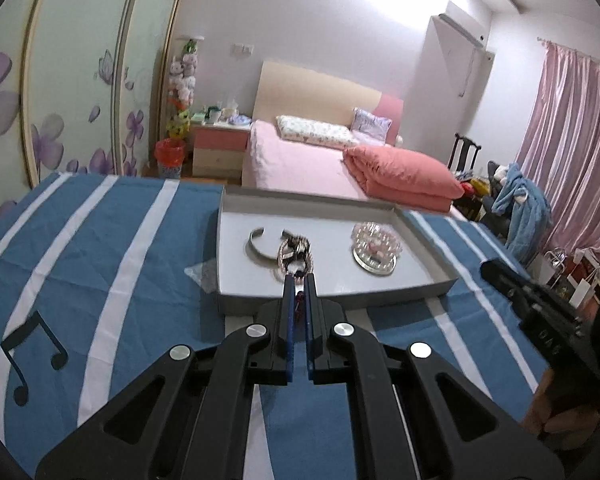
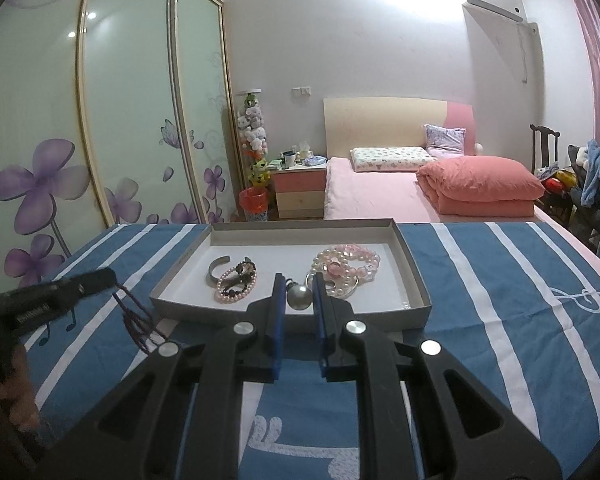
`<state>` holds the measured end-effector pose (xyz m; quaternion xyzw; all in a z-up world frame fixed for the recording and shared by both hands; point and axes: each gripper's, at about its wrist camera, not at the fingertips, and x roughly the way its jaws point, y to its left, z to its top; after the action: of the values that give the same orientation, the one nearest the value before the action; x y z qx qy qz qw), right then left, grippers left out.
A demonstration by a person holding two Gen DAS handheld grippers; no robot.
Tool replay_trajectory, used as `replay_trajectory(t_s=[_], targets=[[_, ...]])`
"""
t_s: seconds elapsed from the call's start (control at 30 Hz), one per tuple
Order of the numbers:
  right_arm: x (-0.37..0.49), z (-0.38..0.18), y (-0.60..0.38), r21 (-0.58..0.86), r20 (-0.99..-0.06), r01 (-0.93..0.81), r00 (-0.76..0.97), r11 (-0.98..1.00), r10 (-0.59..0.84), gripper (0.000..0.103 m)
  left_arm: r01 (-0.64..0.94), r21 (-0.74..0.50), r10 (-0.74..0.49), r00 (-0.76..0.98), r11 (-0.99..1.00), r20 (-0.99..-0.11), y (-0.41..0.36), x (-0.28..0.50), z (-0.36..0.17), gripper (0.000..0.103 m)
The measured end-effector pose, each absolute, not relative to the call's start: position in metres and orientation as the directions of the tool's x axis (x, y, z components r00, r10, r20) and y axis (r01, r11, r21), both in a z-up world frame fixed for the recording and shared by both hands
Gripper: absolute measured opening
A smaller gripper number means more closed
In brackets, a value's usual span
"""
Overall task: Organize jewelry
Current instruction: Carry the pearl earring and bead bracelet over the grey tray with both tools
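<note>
A shallow grey box lid (image 1: 420, 276) (image 2: 414, 280) lies on the blue striped cloth. In it are a silver cuff (image 1: 256, 246) (image 2: 216, 270), a pink and dark bead bracelet (image 1: 296, 254) (image 2: 236, 284) and a pile of pale pink bead bracelets (image 1: 376, 246) (image 2: 346, 266). My left gripper (image 1: 299, 280) is shut on a dark red cord (image 1: 299, 300), which hangs from its tip (image 2: 108, 278) as a loop (image 2: 138, 320). My right gripper (image 2: 298, 280) is shut on a silver ball pendant (image 2: 299, 297) at the box's near edge.
The blue and white striped cloth (image 1: 100, 260) (image 2: 500, 300) covers the table. A small clear plastic bag (image 1: 202, 274) lies left of the box. Behind are a pink bed (image 2: 380, 196), a nightstand (image 2: 300, 192) and sliding wardrobe doors (image 2: 140, 120).
</note>
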<state>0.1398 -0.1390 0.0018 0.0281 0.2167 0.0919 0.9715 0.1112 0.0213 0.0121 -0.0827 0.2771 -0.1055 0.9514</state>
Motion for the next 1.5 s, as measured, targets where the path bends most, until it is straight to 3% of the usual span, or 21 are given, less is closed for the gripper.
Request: replay_trajectory(t_s=[0.43,0.97,1.5], targets=[[0.130,0.018,-0.136,0.085,-0.318,-0.155,0.932,0.984,0.174,0.014,0.197,-0.189,-0.261,0.869,0.962,-0.420,0.007,0.102,0.037,0.005],[0.155,0.034,-0.129,0.052,-0.190,-0.101,0.976,0.994,0.109,0.014,0.174,-0.082,-0.191,0.929,0.981,-0.317,-0.023,0.122,0.053,0.005],[0.200,0.028,-0.129,0.046,-0.199,-0.084,0.976,0.995,0.092,0.014,0.115,-0.068,-0.131,0.939,0.991,-0.318,-0.025,0.150,0.040,0.005]])
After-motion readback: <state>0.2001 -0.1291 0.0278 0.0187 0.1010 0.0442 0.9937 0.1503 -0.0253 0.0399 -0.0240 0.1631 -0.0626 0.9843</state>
